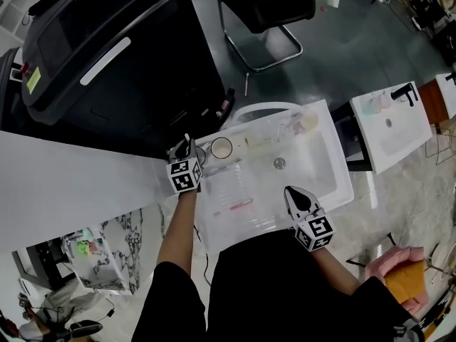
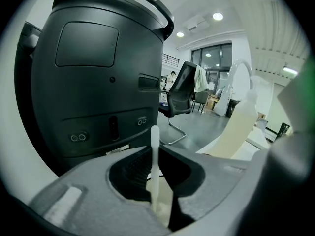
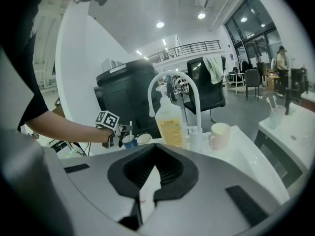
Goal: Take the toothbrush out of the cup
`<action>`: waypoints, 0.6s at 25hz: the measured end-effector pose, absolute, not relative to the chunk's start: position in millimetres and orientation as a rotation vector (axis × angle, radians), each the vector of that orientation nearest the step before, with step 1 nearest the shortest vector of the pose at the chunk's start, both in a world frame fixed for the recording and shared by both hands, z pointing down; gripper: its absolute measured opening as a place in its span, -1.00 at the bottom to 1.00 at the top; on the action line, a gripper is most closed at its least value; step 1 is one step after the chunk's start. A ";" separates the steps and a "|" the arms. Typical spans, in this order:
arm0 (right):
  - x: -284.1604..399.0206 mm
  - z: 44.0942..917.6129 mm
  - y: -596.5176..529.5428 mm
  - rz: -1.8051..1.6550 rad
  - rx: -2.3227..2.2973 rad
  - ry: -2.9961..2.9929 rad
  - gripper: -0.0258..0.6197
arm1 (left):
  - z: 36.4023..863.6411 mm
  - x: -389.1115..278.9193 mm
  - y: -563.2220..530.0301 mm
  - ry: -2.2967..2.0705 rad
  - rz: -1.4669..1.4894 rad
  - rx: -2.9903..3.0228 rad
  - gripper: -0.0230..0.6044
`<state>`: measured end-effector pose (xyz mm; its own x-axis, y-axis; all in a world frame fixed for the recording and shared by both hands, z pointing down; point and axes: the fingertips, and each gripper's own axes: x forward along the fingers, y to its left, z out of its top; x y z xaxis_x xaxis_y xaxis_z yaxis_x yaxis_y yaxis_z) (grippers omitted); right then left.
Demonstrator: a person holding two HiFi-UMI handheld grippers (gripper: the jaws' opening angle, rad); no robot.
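A thin white toothbrush point(image 2: 154, 146) stands upright between the jaws of my left gripper point(image 2: 156, 167), which is shut on its handle. In the head view the left gripper point(image 1: 187, 148) sits at the sink's back left corner, over a small blue cup point(image 3: 129, 141) next to a white cup point(image 1: 221, 148). The right gripper view shows the toothbrush point(image 3: 130, 127) rising out of the blue cup beside the marker cube. My right gripper point(image 1: 291, 192) hangs over the front of the basin, shut with nothing in it.
A white sink point(image 1: 324, 164) holds a pink item point(image 1: 241, 205) on its bottom. At the back stand a curved faucet point(image 3: 173, 80), a yellow soap bottle point(image 3: 170, 124) and a cream mug point(image 3: 220, 134). A big black bin point(image 1: 114, 55) stands behind the counter, a black chair point(image 1: 267, 9) beyond.
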<state>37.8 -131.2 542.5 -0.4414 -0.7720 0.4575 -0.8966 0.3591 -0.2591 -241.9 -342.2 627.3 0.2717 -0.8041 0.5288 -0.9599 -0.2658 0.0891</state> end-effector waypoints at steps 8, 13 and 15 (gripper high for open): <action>52.1 526.6 -124.6 0.657 1.551 -2.355 -0.92 | 597.6 -245.6 -338.7 -1.641 0.497 2.196 -0.77; 44.4 520.1 -113.7 0.623 1.536 -2.371 -0.92 | 566.3 -253.9 -330.3 -1.687 0.420 2.224 -0.77; 38.8 516.4 -109.5 0.604 1.520 -2.385 -0.92 | 552.8 -257.9 -325.8 -1.705 0.375 2.231 -0.77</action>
